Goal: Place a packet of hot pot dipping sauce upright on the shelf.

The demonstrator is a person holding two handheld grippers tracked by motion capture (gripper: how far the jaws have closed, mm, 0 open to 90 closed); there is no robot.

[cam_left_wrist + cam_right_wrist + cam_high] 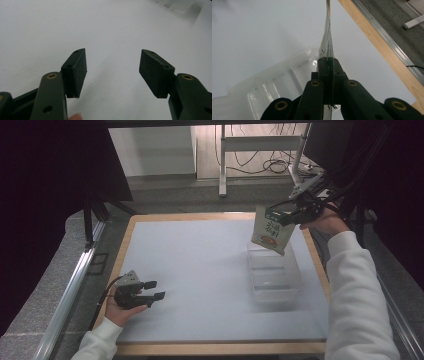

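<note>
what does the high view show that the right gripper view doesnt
High view alone: the left tongs open and idle on the table's near left, and the printed face of the food packet. Right gripper view alone: the right tongs clamped on the packet's thin edge. Both: the packet hanging above the clear plastic container, the white mat, the wooden table edge.

Dark characters on the packet [271,230], too blurred to read

Count at this moment: one flat printed packet [271,231], hung just above the far end of the tray. One clear plastic tray [274,285]. Two grippers: one [283,218] above the tray's far end, one [154,290] well to the tray's left. One white mat [200,260] lay under the tray.
</note>
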